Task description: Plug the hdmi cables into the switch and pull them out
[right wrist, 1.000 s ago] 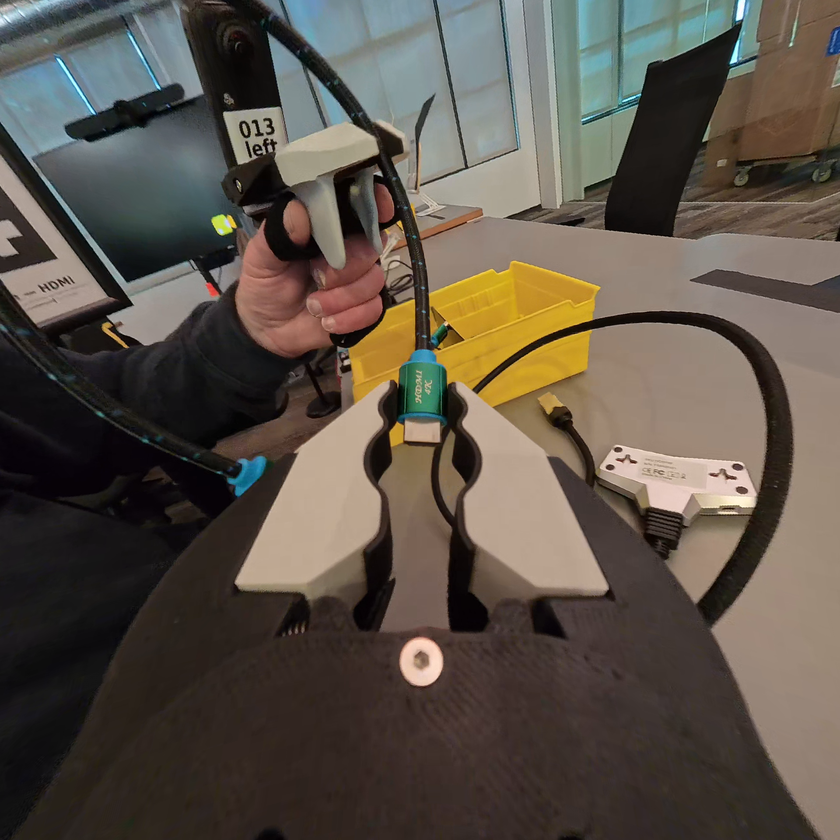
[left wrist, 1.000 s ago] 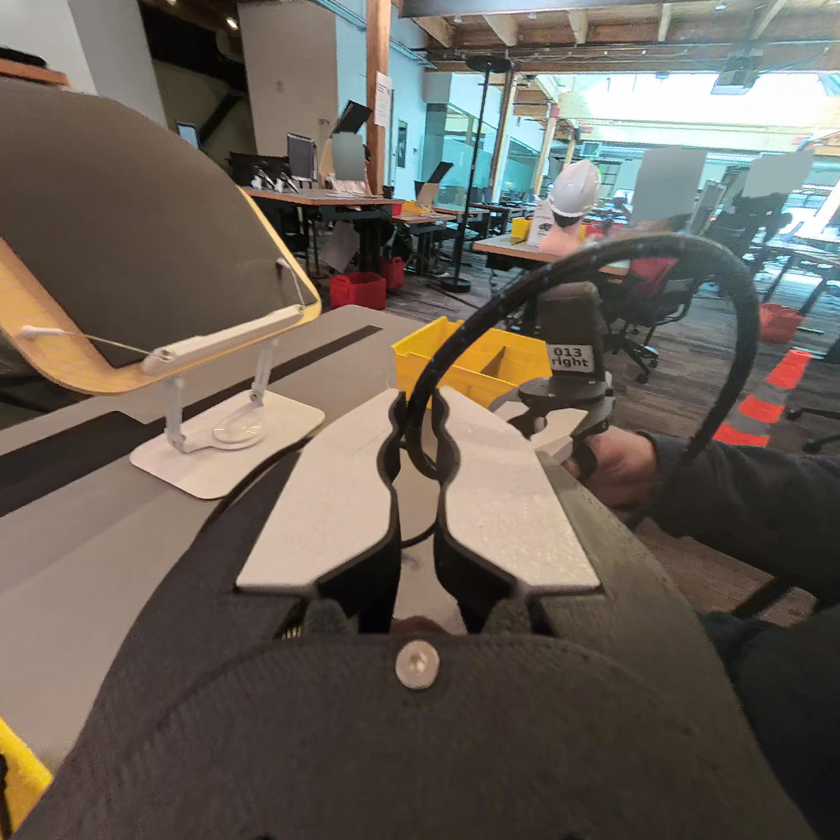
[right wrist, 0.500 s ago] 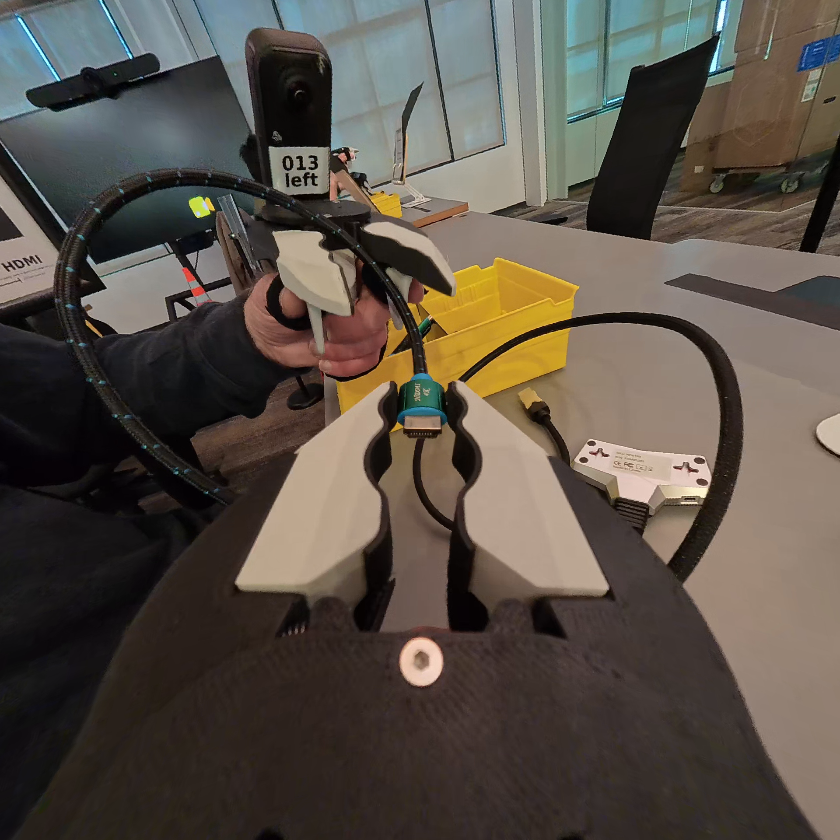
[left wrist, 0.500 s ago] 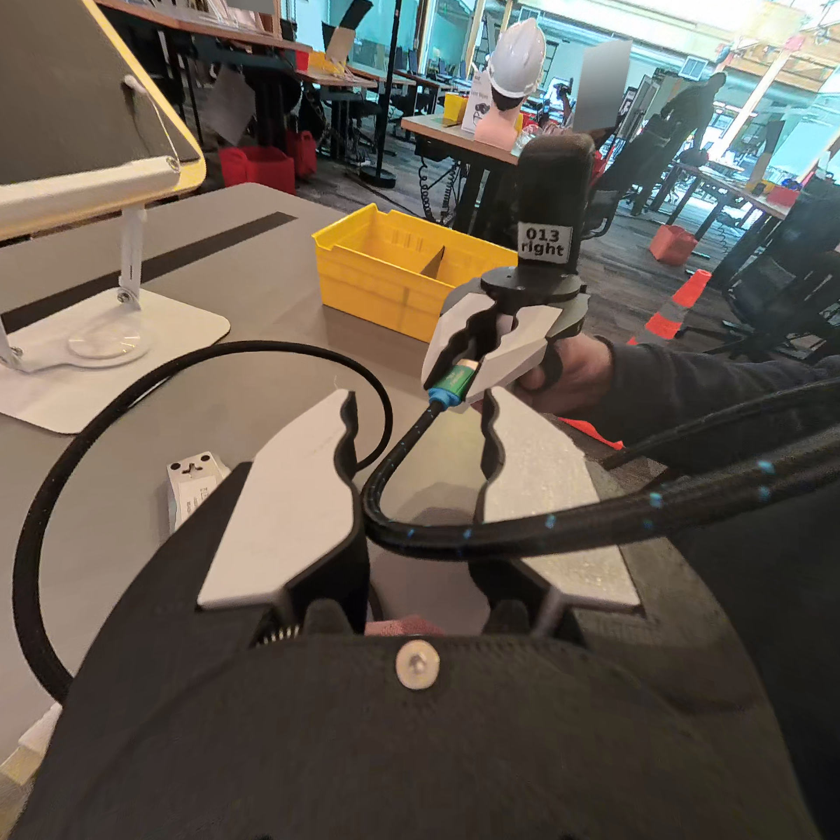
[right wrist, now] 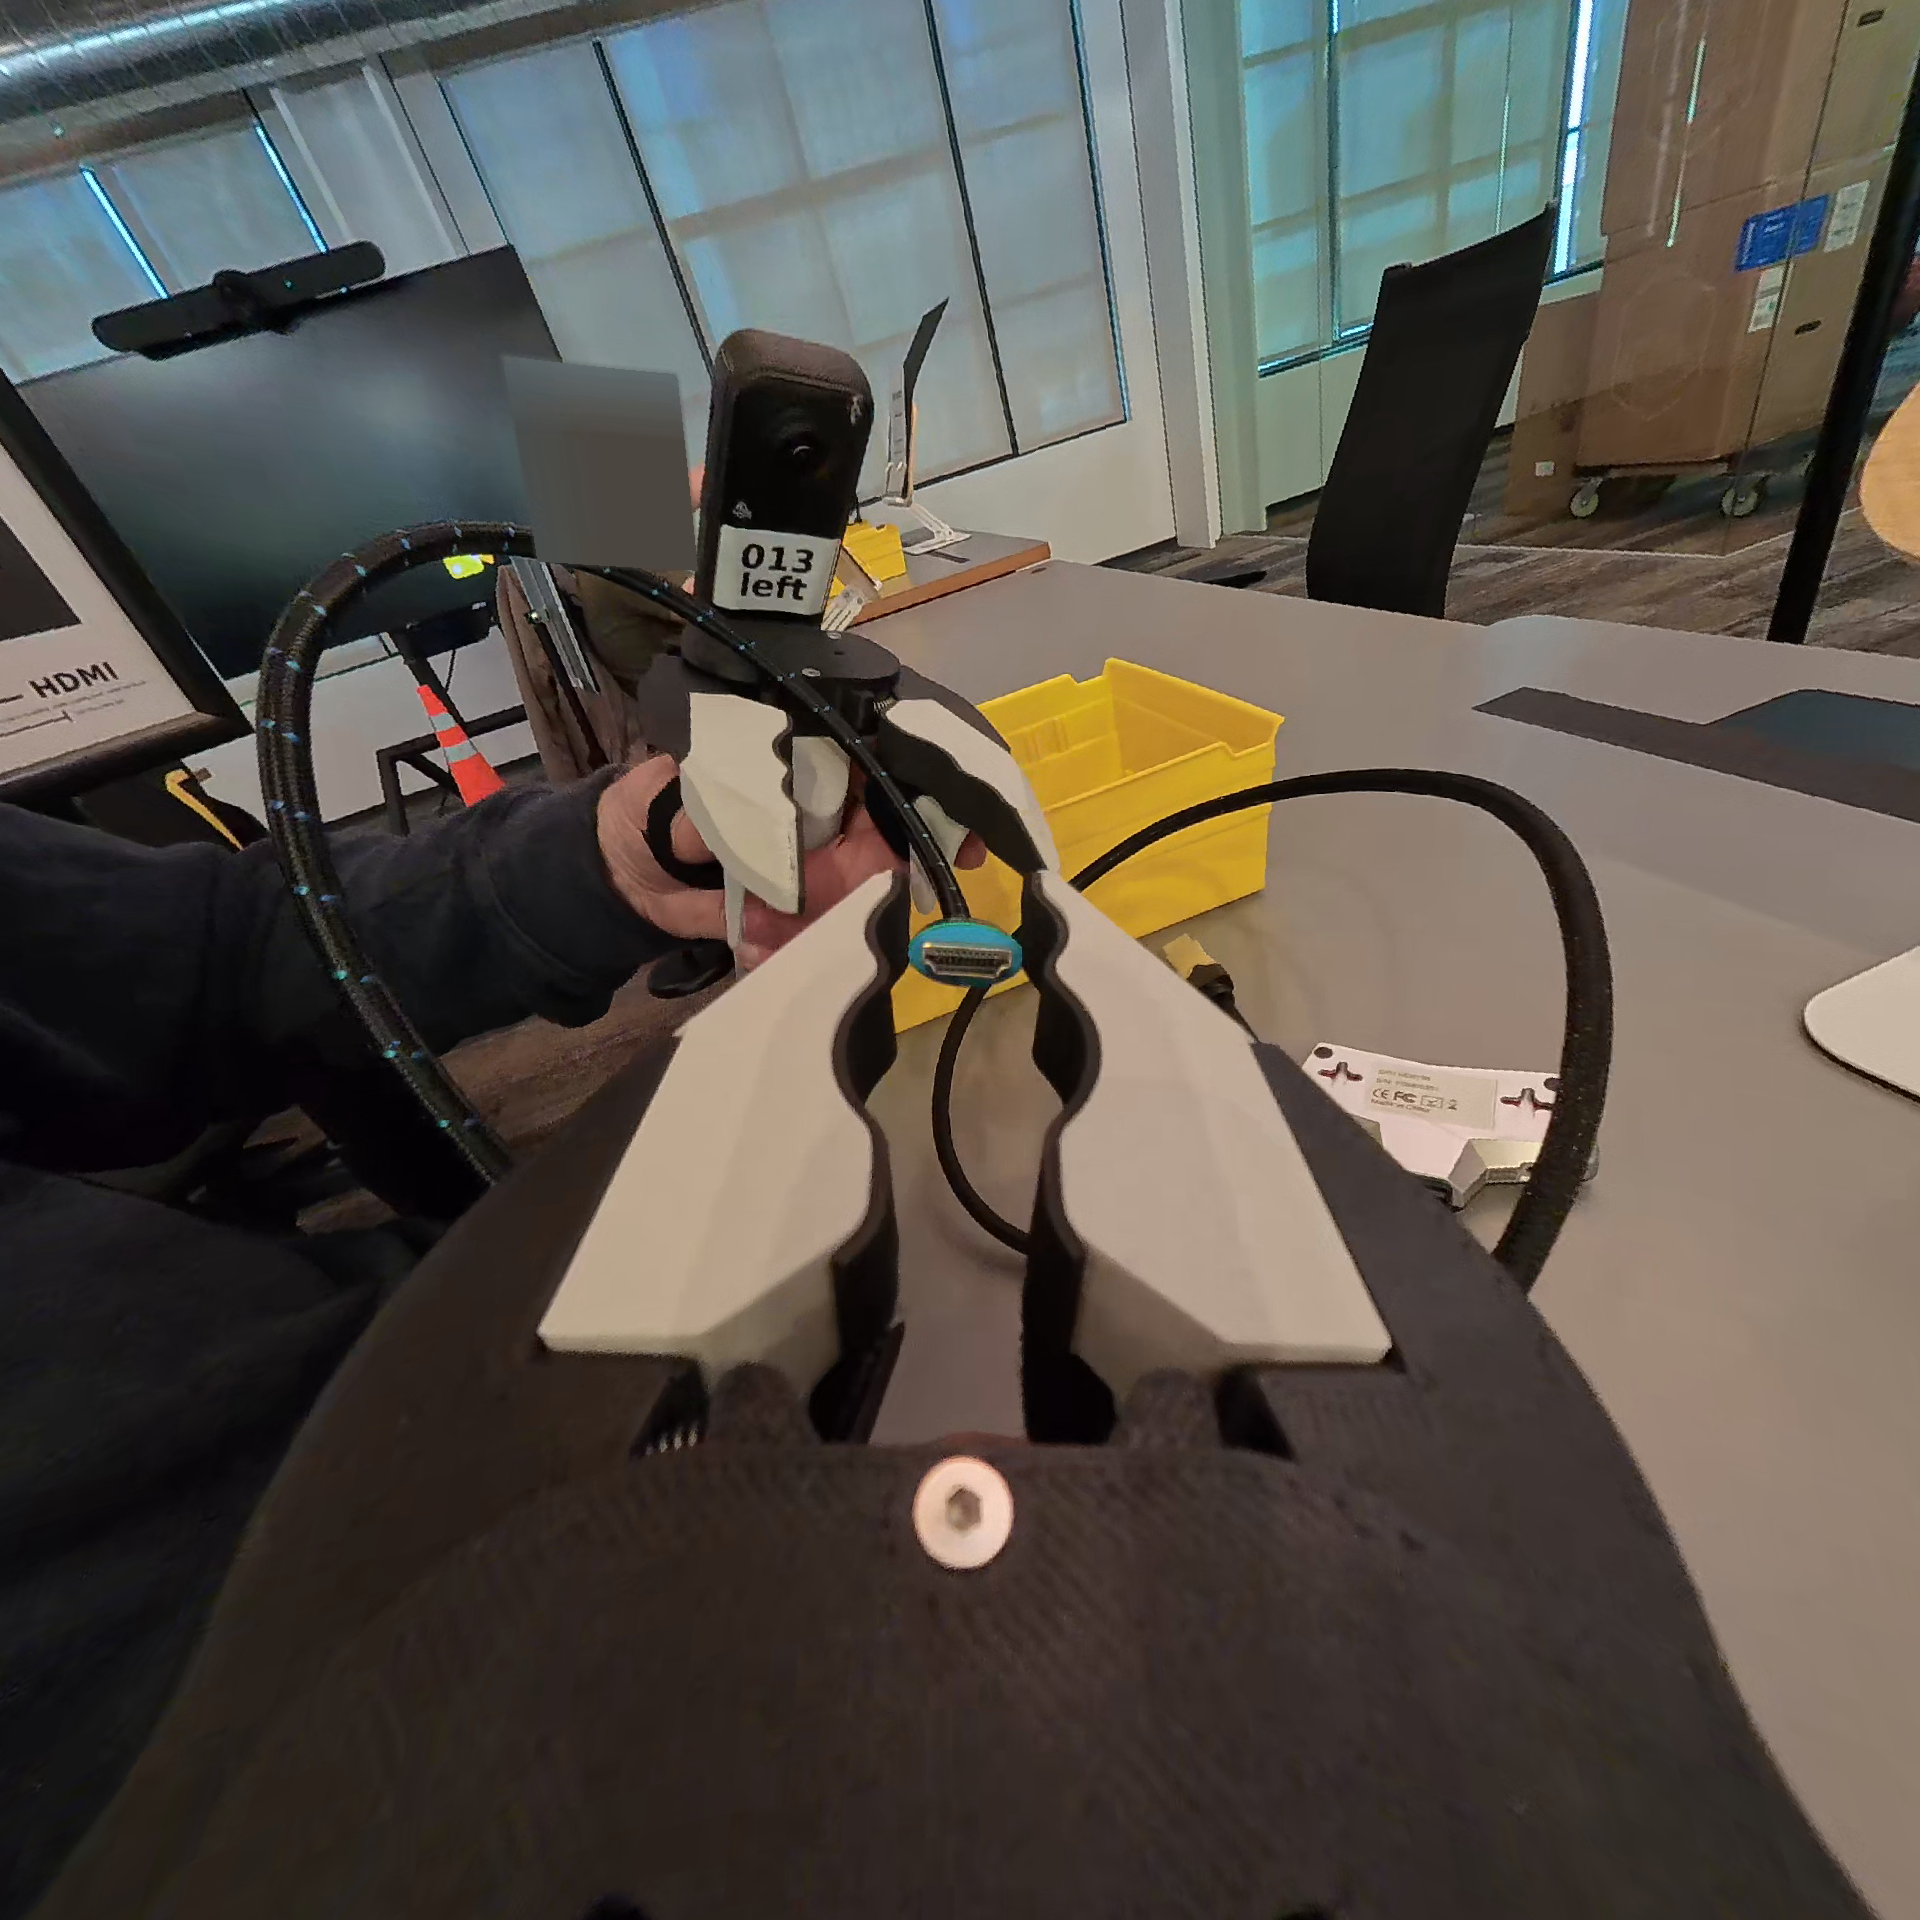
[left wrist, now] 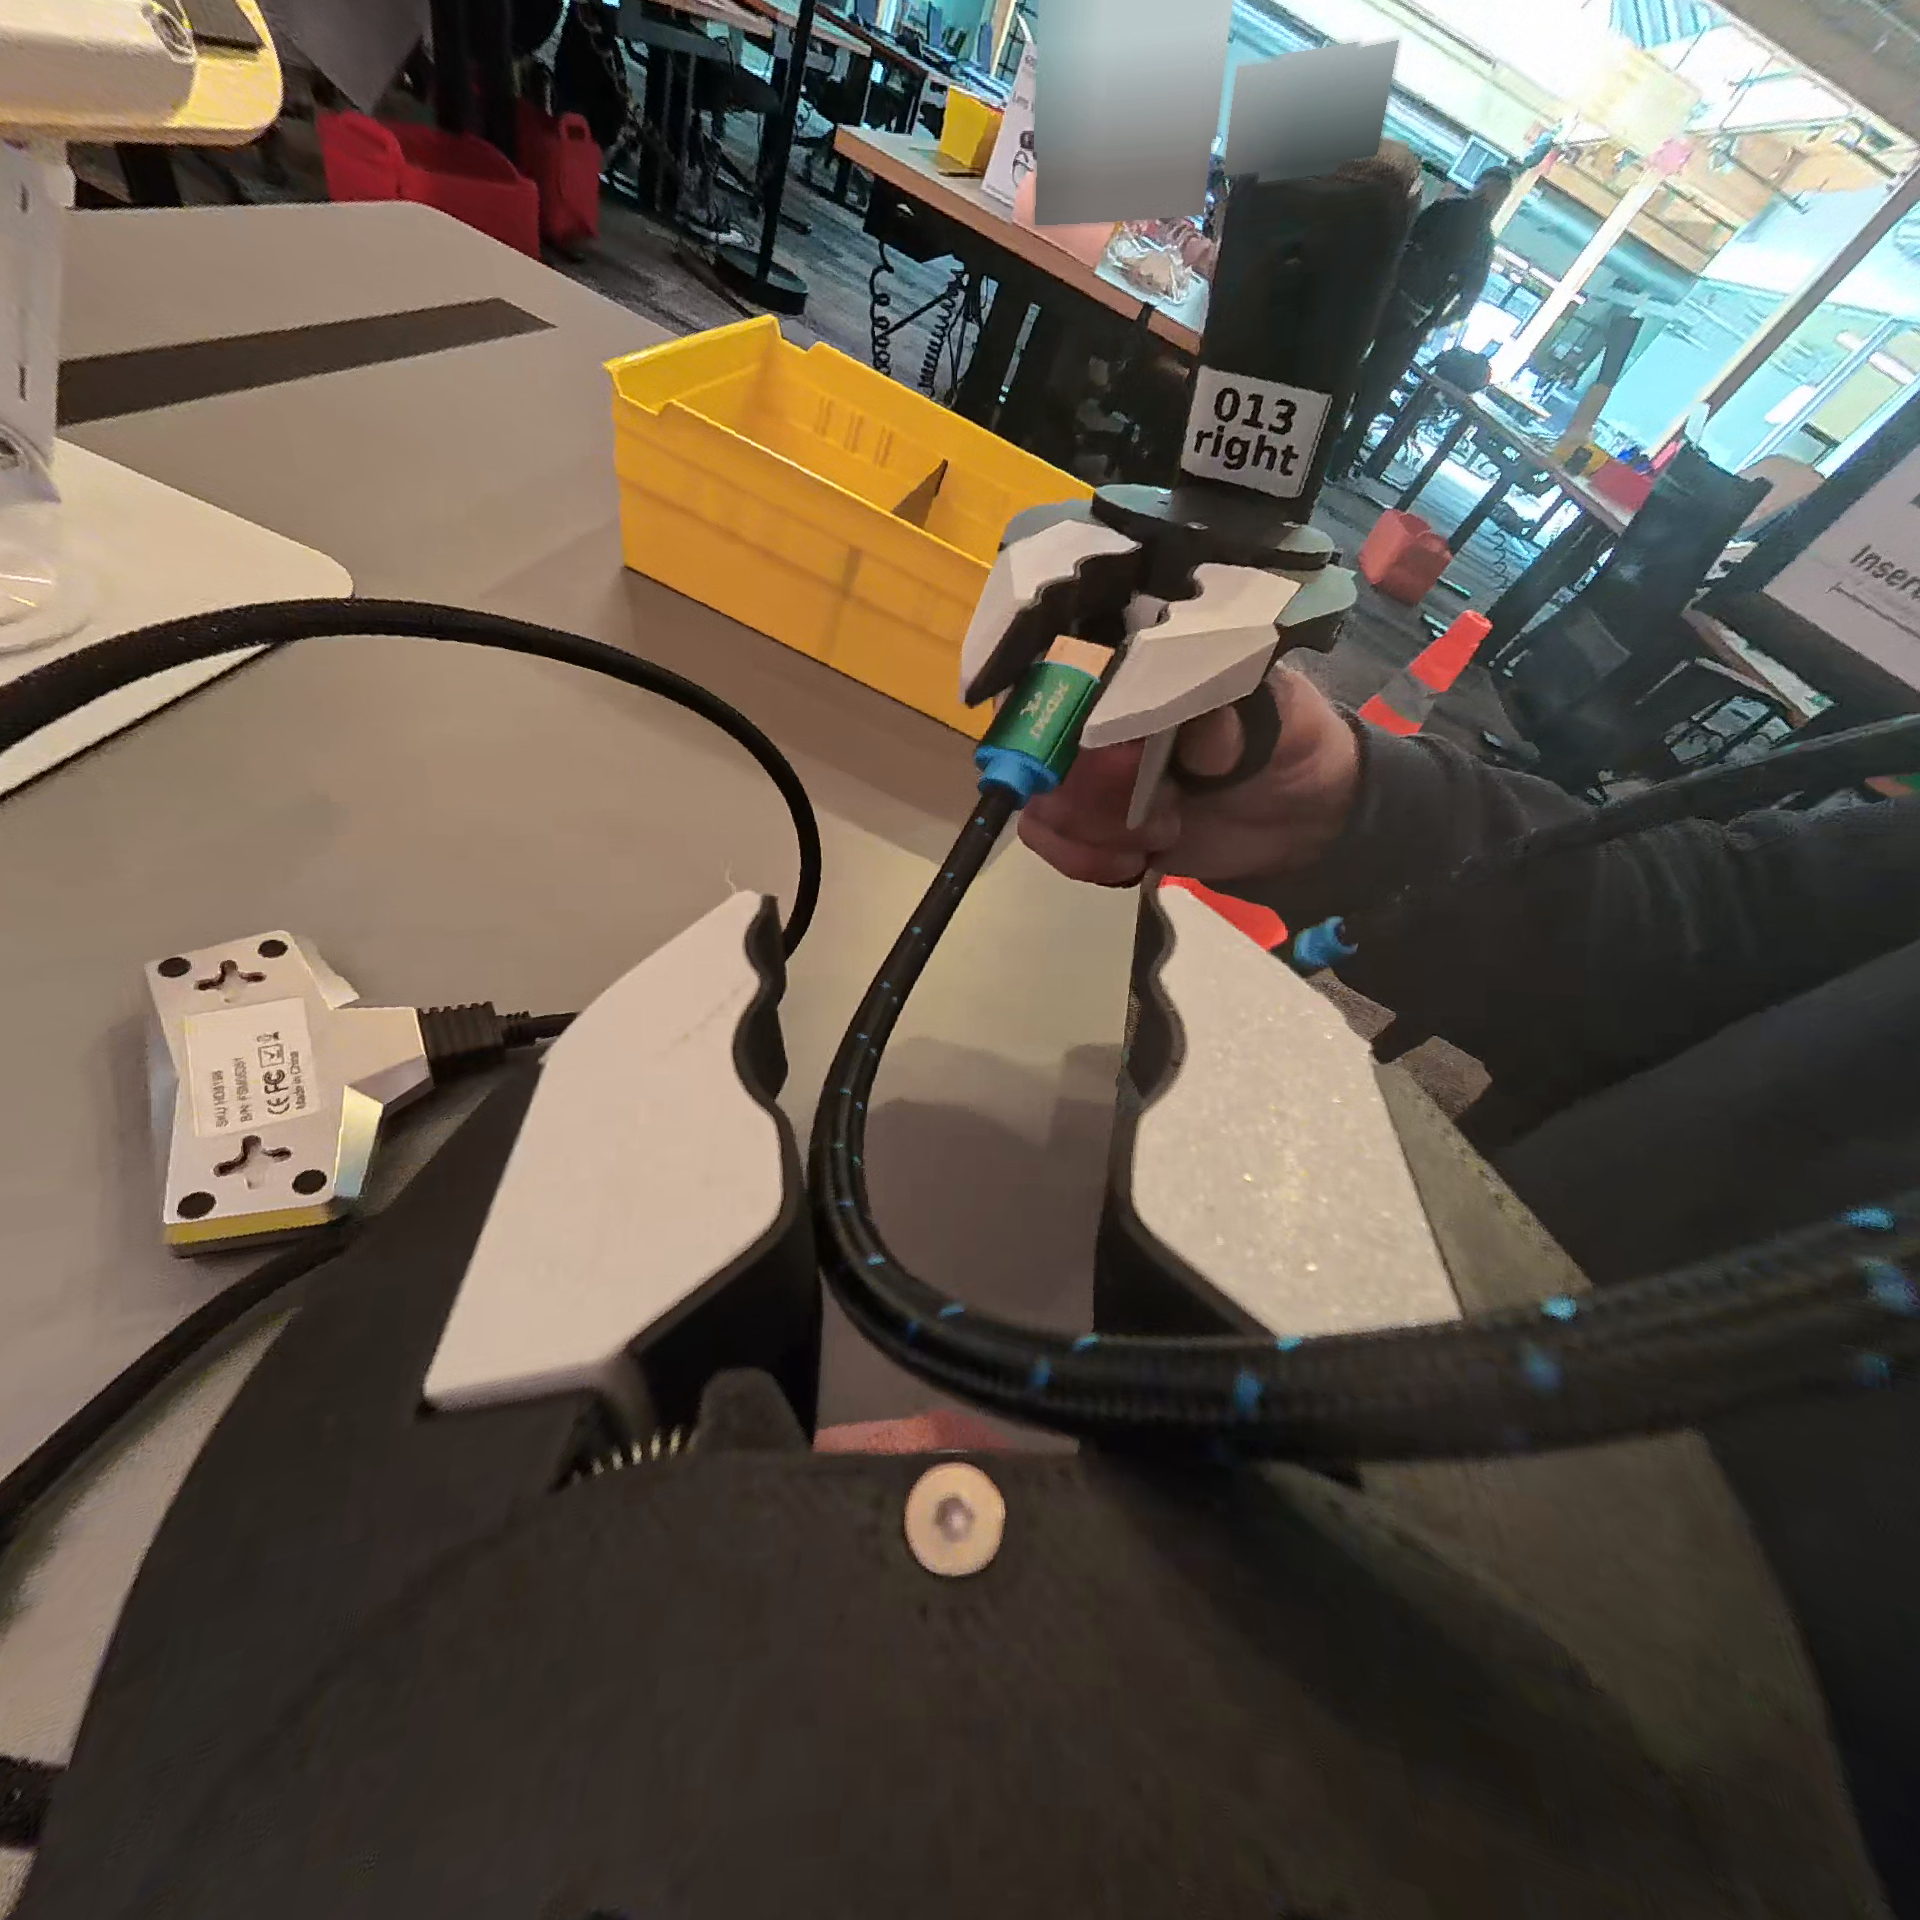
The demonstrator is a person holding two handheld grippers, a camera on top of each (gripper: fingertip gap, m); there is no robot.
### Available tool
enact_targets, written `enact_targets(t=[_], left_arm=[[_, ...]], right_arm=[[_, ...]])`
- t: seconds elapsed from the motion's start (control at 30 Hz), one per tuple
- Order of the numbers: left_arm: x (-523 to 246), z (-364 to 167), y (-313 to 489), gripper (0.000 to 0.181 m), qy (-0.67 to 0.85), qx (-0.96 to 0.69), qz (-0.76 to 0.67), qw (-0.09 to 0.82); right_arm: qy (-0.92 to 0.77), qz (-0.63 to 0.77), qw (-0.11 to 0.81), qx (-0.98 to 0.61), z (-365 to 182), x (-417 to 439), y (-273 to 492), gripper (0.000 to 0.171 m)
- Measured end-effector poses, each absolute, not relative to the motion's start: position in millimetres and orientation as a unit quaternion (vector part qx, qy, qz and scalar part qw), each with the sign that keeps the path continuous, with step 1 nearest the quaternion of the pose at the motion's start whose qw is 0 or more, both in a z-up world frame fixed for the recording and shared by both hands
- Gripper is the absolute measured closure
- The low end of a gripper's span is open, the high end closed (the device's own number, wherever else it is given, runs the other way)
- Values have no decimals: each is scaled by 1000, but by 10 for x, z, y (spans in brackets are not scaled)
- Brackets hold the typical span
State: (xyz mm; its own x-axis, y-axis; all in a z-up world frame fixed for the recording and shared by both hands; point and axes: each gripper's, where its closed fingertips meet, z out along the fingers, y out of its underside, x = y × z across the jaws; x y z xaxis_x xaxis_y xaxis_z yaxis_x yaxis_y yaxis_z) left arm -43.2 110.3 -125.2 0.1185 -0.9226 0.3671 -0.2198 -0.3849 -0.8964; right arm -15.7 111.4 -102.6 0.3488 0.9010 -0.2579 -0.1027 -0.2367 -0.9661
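Note:
My right gripper [right wrist: 961,896] is shut on the green HDMI plug [right wrist: 964,951], whose metal end faces its camera; both show in the left wrist view, gripper [left wrist: 1039,707] and plug [left wrist: 1023,732], held above the table. The plug's braided black cable [left wrist: 883,1049] curves down between the jaws of my left gripper [left wrist: 956,914], which is open and not clamping it. The silver switch [left wrist: 260,1091] lies label-up on the grey table, left of the left gripper. It also shows in the right wrist view [right wrist: 1434,1101]. The left gripper [right wrist: 862,800] is open there too.
A yellow bin [left wrist: 821,520] stands behind the grippers. The switch's thick black cable [right wrist: 1558,935] loops over the table. A thin black cable with a gold plug [right wrist: 1195,961] lies by the bin. A white stand base [left wrist: 156,582] is at the far left. The left gripper's tips are roughly 4 cm from the right gripper's. Left tips and right tips are each some 20 cm from the silver switch [left wrist: 260,1091]. Seen from the right wrist view [right wrist: 1398,1091] as well.
My left gripper has let go of the braided cable and opened wide, tilting down toward the table. My right gripper has turned the plug so its end faces the camera.

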Motion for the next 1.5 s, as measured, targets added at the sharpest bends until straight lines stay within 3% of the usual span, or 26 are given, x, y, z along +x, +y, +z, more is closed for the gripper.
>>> enact_targets(t=[0.57, 0.87, 1.2, 1.5], left_arm=[[-329, -1365, 1040, 118, 403, -652, -571, 294], [-370, -1273, 1142, 165, 374, -644, -582, 327], [-410, -1189, 1119, 170, 428, -651, -505, 371], [-459, -1169, 1092, 168, 459, -653, -466, 382]], right_arm=[[-298, 478, 561, -606, -868, -63, 1132, 153], [-301, 494, 555, -598, -854, -81, 1103, 152], [-319, 506, 518, -612, -975, -89, 1086, 146], [-363, 478, 511, -615, -1053, -179, 1009, 151]])
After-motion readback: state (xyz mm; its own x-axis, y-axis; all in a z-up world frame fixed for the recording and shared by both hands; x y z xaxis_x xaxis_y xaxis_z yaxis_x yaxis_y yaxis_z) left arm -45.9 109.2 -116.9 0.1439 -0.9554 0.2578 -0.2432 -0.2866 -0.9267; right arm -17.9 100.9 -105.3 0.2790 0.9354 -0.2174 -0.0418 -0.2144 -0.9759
